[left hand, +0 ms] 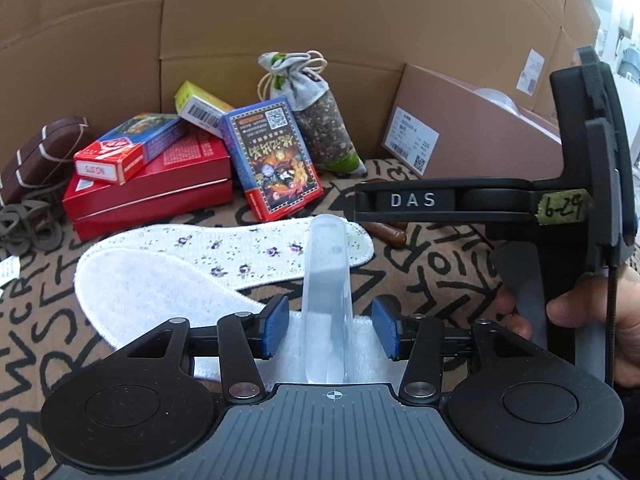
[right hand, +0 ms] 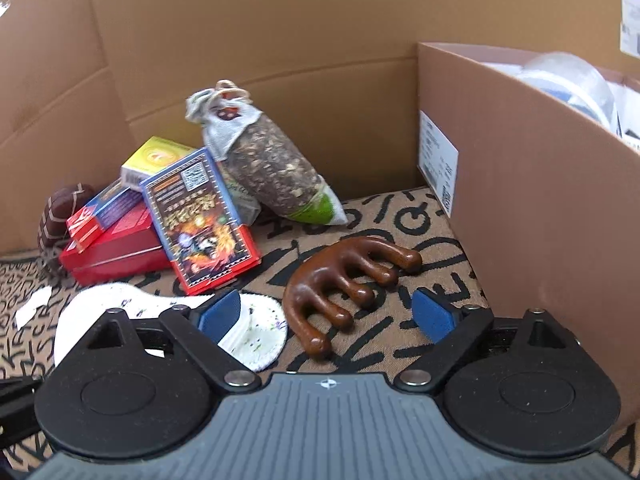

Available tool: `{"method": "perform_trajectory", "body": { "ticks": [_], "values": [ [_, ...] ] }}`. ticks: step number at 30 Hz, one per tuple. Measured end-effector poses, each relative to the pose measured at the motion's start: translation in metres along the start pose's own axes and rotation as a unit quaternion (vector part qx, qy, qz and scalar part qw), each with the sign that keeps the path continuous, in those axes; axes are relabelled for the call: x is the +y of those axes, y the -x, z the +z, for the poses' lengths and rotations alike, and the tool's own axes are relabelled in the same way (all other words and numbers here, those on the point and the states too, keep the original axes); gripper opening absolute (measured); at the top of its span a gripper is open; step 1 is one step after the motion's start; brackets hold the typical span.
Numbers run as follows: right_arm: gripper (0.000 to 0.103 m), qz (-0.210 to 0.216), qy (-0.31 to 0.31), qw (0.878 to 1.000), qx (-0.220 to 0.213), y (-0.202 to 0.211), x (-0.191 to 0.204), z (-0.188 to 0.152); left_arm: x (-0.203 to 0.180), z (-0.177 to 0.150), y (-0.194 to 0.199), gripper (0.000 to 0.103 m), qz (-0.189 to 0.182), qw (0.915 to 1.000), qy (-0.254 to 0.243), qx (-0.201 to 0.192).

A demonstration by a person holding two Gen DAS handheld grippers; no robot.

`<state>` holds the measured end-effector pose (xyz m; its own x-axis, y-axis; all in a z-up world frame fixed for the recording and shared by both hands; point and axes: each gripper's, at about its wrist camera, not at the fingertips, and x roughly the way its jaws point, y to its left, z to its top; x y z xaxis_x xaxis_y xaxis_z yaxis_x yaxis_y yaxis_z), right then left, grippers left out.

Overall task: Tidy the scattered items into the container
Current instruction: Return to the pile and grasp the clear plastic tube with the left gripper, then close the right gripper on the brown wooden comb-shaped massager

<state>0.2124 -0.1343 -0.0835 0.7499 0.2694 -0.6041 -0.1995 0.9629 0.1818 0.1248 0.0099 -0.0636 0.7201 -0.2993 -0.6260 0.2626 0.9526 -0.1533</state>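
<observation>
In the left wrist view my left gripper (left hand: 330,330) is open, its blue pads either side of a clear plastic tube (left hand: 327,292) that lies over a white floral insole (left hand: 192,268); the pads do not touch the tube. The right gripper (left hand: 440,200) shows side-on at the right of that view. In the right wrist view my right gripper (right hand: 326,314) is open and empty, low over a brown wooden claw-shaped massager (right hand: 344,284) on the patterned cloth. The brown cardboard container (right hand: 536,200) stands to its right with clear plastic items inside.
A pile sits at the back left: red boxes (left hand: 152,188), a blue card box (left hand: 276,160), a yellow box (left hand: 200,106), a herb sachet (left hand: 320,120) and a brown pouch (left hand: 44,152). Tall cardboard walls (left hand: 280,12) close the back. Grey straps (left hand: 24,224) lie far left.
</observation>
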Motion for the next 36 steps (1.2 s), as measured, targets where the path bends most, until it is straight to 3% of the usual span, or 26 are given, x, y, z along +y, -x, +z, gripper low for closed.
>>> {"method": "perform_trajectory", "body": {
  "ticks": [8, 9, 10, 11, 12, 18, 24, 33, 36],
  "values": [
    [0.088, -0.029, 0.029, 0.999, 0.003, -0.015, 0.01, -0.003, -0.004, 0.005, -0.016, 0.06, 0.006, 0.9999, -0.012, 0.006],
    [0.083, -0.033, 0.036, 0.999, 0.0, -0.015, 0.011, -0.004, -0.005, 0.004, -0.016, 0.046, 0.012, 0.9998, -0.016, 0.006],
    [0.078, -0.034, 0.037, 0.999, -0.001, -0.013, 0.01, -0.004, -0.004, 0.004, -0.015, 0.039, 0.017, 0.9997, -0.016, 0.007],
    [0.065, -0.032, 0.035, 0.999, -0.001, -0.011, 0.008, -0.004, -0.003, 0.005, -0.015, 0.027, 0.019, 0.9997, -0.013, 0.008],
    [0.06, -0.031, 0.035, 0.999, 0.001, -0.008, 0.007, -0.004, -0.001, 0.005, -0.015, 0.027, 0.022, 0.9997, -0.01, 0.009],
    [0.06, -0.024, 0.045, 0.999, 0.011, 0.009, 0.002, -0.012, -0.003, 0.004, -0.007, 0.026, 0.029, 0.9994, -0.012, 0.017],
    [0.06, 0.009, 0.06, 0.998, 0.022, 0.04, 0.004, -0.033, -0.004, -0.006, 0.018, 0.026, 0.032, 0.9994, -0.002, 0.012],
    [0.06, 0.059, 0.101, 0.992, 0.04, 0.088, 0.014, -0.065, -0.014, -0.035, 0.065, 0.026, 0.039, 0.9991, -0.013, 0.008],
    [0.061, 0.055, 0.113, 0.991, 0.037, 0.096, 0.018, -0.073, -0.015, -0.047, 0.073, 0.027, 0.041, 0.999, -0.01, 0.018]
  ]
}}
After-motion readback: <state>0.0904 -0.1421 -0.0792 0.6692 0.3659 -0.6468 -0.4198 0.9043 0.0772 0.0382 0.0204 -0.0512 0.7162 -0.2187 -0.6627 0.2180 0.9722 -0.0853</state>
